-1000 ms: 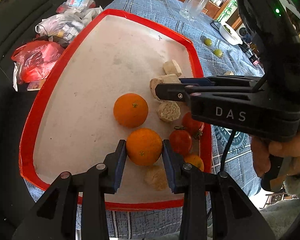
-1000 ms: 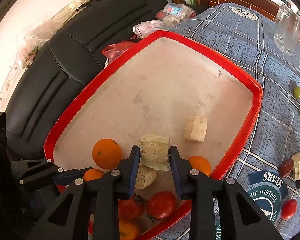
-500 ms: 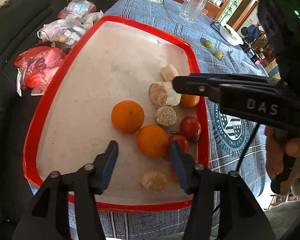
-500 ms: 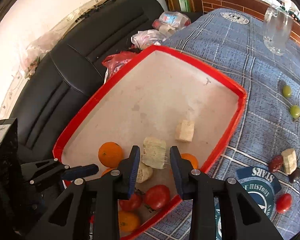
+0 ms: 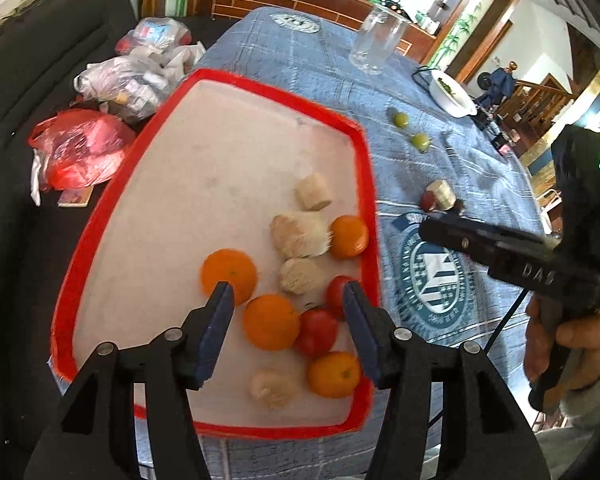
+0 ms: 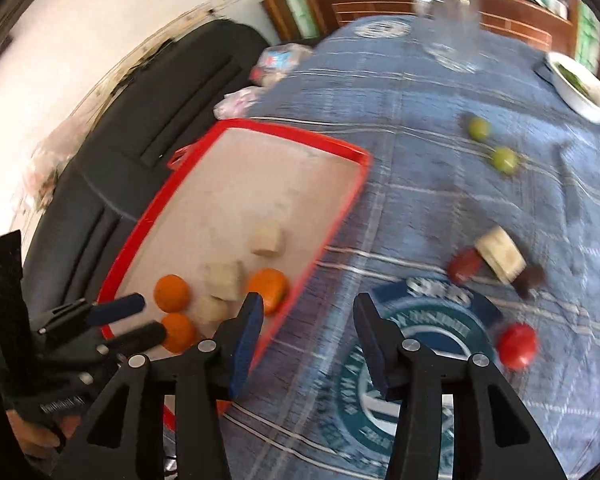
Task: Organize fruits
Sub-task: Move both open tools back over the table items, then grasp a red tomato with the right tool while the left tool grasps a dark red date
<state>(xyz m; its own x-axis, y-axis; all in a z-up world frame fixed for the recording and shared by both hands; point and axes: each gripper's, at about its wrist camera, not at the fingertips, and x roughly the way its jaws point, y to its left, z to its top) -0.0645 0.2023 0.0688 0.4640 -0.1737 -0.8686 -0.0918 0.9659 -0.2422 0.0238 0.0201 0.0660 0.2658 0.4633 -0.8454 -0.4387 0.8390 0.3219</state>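
A red-rimmed tray (image 5: pixel 112 200) (image 6: pixel 336 216) holds several oranges (image 5: pixel 271 322), tomatoes (image 5: pixel 318 331) and pale sugarcane chunks (image 5: pixel 300 235). My left gripper (image 5: pixel 288 332) is open and empty above the tray's near end, over an orange. My right gripper (image 6: pixel 306 344) is open and empty over the blue cloth just right of the tray. Loose on the cloth lie a red tomato (image 6: pixel 517 345), a sugarcane chunk (image 6: pixel 500 254) with two dark red fruits (image 6: pixel 464 266) beside it, and two green fruits (image 6: pixel 505 160).
A clear glass (image 5: pixel 374 40) and a white bowl (image 5: pixel 452 94) stand at the far end of the table. Plastic bags (image 5: pixel 80 152) lie on a black sofa (image 5: pixel 28 80) left of the tray. The table's near edge is close below the tray.
My left gripper let go of the orange and opened, pulling back. My right gripper released the sugarcane chunk in the tray, opened, and swung right over the cloth.
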